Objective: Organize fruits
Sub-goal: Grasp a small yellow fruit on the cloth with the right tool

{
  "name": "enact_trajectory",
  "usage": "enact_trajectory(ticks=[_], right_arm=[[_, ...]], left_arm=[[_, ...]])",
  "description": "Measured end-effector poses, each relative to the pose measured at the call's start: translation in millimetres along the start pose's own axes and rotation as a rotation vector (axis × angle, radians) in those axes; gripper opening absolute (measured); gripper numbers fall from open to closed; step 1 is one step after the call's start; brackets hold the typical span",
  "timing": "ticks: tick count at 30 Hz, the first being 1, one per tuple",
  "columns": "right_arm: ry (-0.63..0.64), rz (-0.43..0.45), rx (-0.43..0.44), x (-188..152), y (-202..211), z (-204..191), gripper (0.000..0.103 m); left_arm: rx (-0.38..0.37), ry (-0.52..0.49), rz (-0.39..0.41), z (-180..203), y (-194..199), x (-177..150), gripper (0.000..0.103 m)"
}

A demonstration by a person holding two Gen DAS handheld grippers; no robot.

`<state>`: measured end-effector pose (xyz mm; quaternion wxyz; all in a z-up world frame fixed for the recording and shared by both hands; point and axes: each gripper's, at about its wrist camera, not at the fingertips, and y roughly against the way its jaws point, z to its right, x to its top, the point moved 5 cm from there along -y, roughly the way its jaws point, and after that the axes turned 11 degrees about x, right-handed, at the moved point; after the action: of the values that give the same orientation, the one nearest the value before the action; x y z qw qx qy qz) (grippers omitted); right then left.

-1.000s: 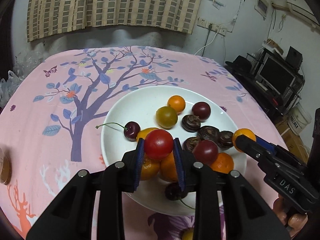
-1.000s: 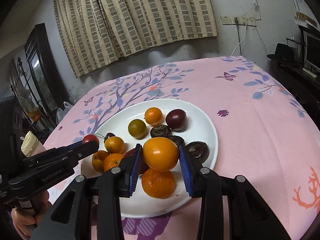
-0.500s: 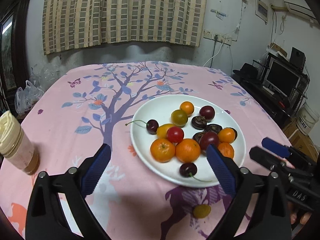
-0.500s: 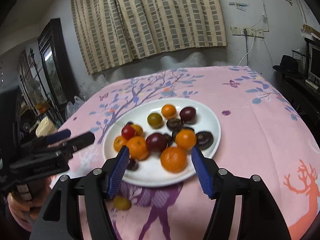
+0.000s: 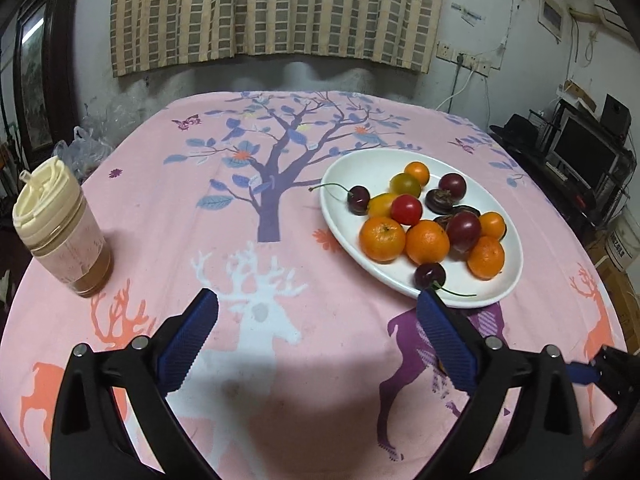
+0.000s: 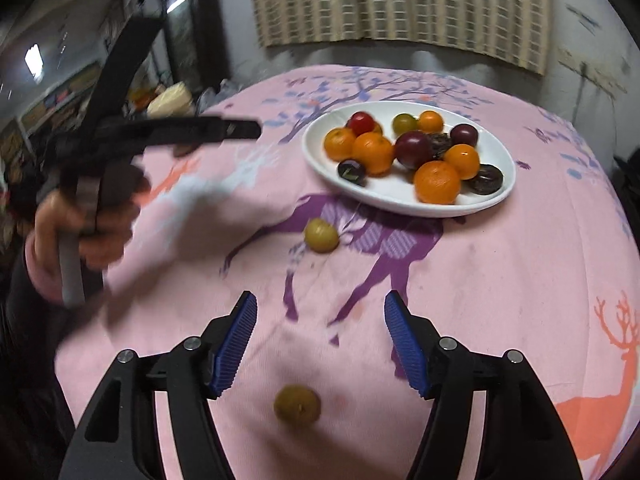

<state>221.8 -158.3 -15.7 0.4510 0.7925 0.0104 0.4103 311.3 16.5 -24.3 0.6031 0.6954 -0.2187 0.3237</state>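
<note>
Both of my grippers have drawn back from the plate (image 5: 340, 184) since a second ago, leaving the red tomato (image 5: 406, 209) and the orange (image 6: 437, 182) on it. Left gripper (image 5: 316, 334): jaws just opened wide, nothing between them. Right gripper (image 6: 320, 336): jaws just opened to a middling gap, empty, poised over a yellow-green fruit (image 6: 297, 405) lying loose on the surface (image 5: 168, 216). A second loose fruit (image 6: 321, 234) lies nearer the plate. Progress, by my reckoning: most fruit plated, two strays left. Further off: a lidded jar (image 5: 60, 228) at the left edge, striped curtain (image 5: 276, 12), and a monitor (image 5: 584, 156) at right.
</note>
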Motion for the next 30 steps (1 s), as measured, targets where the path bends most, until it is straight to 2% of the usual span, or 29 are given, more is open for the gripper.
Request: enact_trajectory(ticks=[5, 9, 12, 17, 19, 24, 29, 30], right_arm=[[0.047, -0.044, -0.007, -19, 4, -11, 0.067], [0.019, -0.056, 0.046, -36, 9, -16, 0.066], [-0.032, -0.056, 0.069, -46, 13, -14, 0.060], [-0.005, -0.064, 0.049, -56, 14, -22, 0.055], [0.010, -0.085, 0.023, -58, 10, -24, 0.049], [0.031, -0.108, -0.008, -57, 3, -25, 0.044], [0.019, -0.124, -0.039, -54, -4, -20, 0.025], [0.012, -0.124, -0.038, -53, -4, -18, 0.023]], left_arm=[[0.012, 0.005, -0.011, -3, -3, -1, 0.098], [0.022, -0.024, -0.016, 3, -5, -3, 0.098], [0.032, -0.054, -0.015, 9, -7, -5, 0.098], [0.046, -0.093, -0.026, 16, -12, -9, 0.098], [0.051, -0.099, -0.019, 17, -11, -9, 0.098], [0.046, -0.094, -0.020, 17, -10, -9, 0.098], [0.037, -0.082, -0.019, 16, -8, -8, 0.098], [0.037, -0.082, -0.019, 16, -8, -8, 0.098]])
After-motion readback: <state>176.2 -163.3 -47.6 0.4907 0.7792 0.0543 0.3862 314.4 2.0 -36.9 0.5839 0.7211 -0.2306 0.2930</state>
